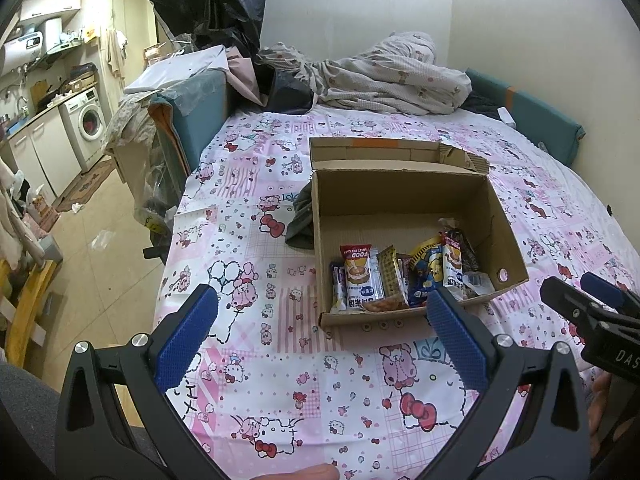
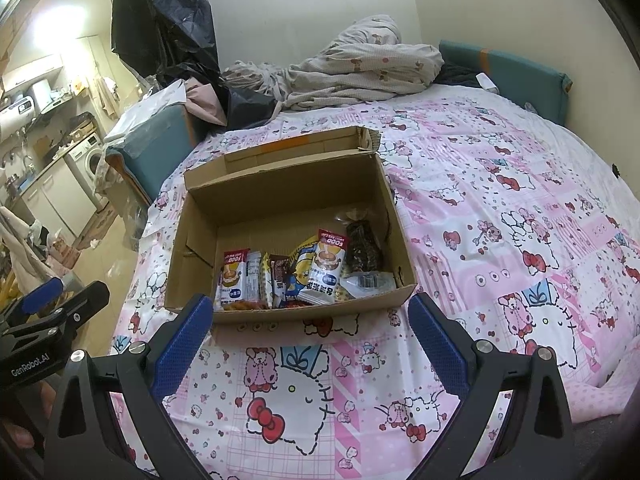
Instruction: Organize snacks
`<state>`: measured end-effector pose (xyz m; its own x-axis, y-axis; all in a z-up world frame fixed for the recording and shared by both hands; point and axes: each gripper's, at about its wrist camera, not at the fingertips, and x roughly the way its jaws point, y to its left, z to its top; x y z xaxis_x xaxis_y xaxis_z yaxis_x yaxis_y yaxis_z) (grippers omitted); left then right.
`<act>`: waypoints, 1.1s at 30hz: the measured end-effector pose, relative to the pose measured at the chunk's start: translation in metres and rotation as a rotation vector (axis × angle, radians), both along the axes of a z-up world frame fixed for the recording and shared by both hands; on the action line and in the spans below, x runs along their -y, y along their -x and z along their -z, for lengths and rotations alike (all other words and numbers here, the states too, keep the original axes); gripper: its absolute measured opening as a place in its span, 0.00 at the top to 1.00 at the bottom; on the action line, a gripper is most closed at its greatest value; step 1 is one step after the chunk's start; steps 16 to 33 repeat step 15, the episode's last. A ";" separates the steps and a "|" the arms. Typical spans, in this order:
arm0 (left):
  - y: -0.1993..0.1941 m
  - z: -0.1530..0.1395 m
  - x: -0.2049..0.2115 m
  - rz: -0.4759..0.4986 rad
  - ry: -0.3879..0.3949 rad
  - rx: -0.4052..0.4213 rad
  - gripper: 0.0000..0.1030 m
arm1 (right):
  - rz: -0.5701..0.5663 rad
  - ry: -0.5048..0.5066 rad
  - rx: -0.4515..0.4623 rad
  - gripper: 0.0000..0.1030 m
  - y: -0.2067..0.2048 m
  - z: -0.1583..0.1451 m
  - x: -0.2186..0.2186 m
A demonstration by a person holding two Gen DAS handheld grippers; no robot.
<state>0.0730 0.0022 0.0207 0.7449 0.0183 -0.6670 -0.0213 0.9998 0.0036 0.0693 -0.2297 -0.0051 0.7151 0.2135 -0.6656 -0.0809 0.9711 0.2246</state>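
- We hold our left gripper (image 1: 322, 306) above the patterned bedsheet (image 1: 280, 380), its blue-padded fingers (image 1: 188, 340) spread wide with nothing between them.
- Our right gripper (image 2: 310, 318) hangs the same way — fingers (image 2: 438, 344) far apart, empty, just short of the near wall of the cardboard box (image 2: 200, 216).
- In the left wrist view our right gripper's tip (image 1: 584, 300) enters from the right edge, beside the box's near right corner; from that angle we cannot tell how wide it stands.
- The box sits open on the bed, its lid flap (image 1: 372, 152) folded back on the far side, and a low front wall facing us.
- The snacks are all inside the box, crowded against the near wall: a white and red packet marked FOOD (image 1: 358, 276) leaning upright at the left, a gold-brown wrapper (image 1: 391, 276) beside it, a blue and yellow packet (image 1: 428, 268) in the middle, and a second FOOD packet (image 2: 326, 266) right of that.
- A dark, clear-wrapped snack (image 2: 362, 246) lies toward the box's right wall, with a crumpled clear wrapper (image 2: 368, 282) in the near right corner.
- The far half of the box floor is bare cardboard.
- A dark cloth (image 1: 302, 220) lies on the sheet touching the box's left wall — we see it only in the left wrist view.
- A rumpled duvet (image 1: 392, 72) is heaped at the far end of the bed, well apart from the box.
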 end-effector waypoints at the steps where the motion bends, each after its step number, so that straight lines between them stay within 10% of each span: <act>1: 0.000 0.000 0.000 0.000 0.000 0.000 0.00 | -0.001 0.000 0.000 0.03 0.000 0.000 0.000; 33: 0.001 -0.001 0.000 -0.009 0.004 0.006 0.00 | -0.009 -0.002 0.005 0.03 0.001 -0.002 -0.003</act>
